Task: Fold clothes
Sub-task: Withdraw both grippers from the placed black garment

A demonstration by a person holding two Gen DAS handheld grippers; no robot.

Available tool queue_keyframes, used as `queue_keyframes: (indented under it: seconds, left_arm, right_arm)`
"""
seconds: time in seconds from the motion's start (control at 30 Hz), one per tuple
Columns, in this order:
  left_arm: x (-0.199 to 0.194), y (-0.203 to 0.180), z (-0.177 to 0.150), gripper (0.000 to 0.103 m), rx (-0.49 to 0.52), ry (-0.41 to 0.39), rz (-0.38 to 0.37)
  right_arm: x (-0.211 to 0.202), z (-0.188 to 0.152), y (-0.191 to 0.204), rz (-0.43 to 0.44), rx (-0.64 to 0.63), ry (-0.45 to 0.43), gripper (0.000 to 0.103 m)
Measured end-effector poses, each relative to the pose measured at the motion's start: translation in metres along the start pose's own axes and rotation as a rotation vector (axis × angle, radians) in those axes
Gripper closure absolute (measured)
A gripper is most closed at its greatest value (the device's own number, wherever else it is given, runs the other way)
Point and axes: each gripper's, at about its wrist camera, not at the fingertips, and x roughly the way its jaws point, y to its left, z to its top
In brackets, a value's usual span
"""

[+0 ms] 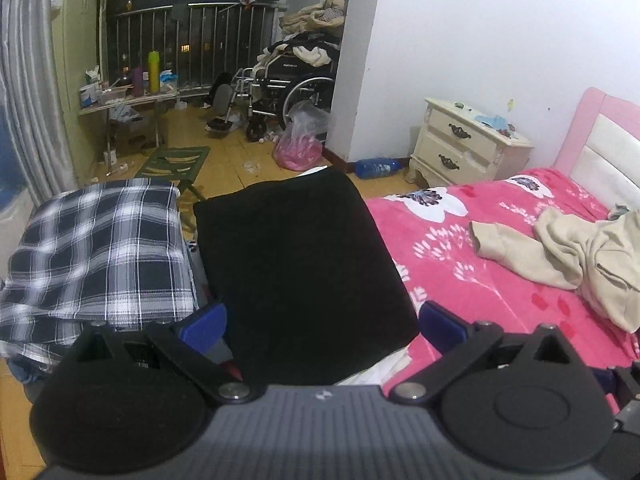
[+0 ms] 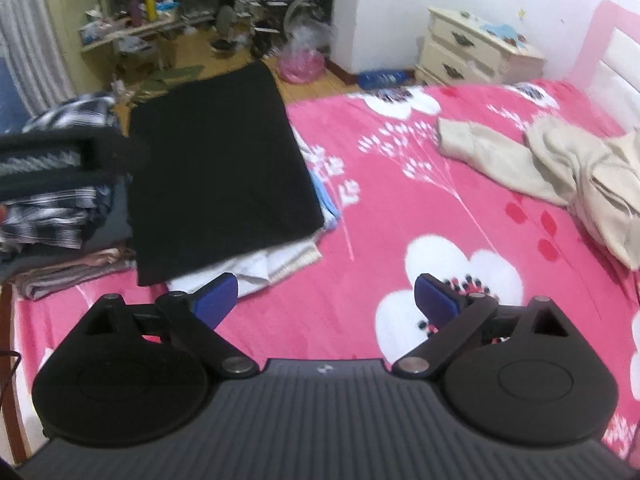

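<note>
Beige garment [image 2: 568,168], unfolded and rumpled, lies on the pink flowered bedspread [image 2: 360,208] toward the headboard, ahead and to the right of both grippers, one sleeve stretched leftward toward them. Its long axis seems to run roughly across both views. The right gripper [image 2: 326,294] hovers over bare bedspread with jaws spread wide and nothing between them, and appears the nearer of the two. The left gripper [image 1: 322,322], jaws likewise wide and empty, hangs over the near edge of a folded black garment [image 1: 296,264] topping a stack, beside a plaid pile [image 1: 104,252].
</note>
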Motion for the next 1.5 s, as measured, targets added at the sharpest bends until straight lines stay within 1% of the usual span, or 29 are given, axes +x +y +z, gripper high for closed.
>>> queue_keyframes:
  seconds: [0.1, 0.27, 0.43, 1.23, 1.5]
  left_arm:
    - [0.001, 0.0, -0.004, 0.0, -0.013, 0.016, 0.003]
    - [0.001, -0.002, -0.008, 0.0, -0.008, 0.009, 0.027]
    - [0.003, -0.003, -0.01, 0.0, -0.01, 0.011, 0.054]
    - [0.018, -0.001, -0.024, 0.0, 0.018, 0.055, 0.089]
    - [0.021, 0.0, -0.029, 0.0, 0.016, 0.07, 0.087]
  right_arm:
    - [-0.003, 0.0, 0.005, 0.013, -0.038, -0.016, 0.008]
    - [-0.006, -0.001, 0.009, 0.058, -0.076, -0.026, 0.008]
    - [-0.007, -0.001, 0.014, 0.074, -0.111, -0.033, 0.008]
    - [-0.003, -0.003, 0.017, 0.081, -0.149, -0.018, 0.008]
    - [0.0, -0.004, 0.019, 0.083, -0.175, -0.015, 0.008]
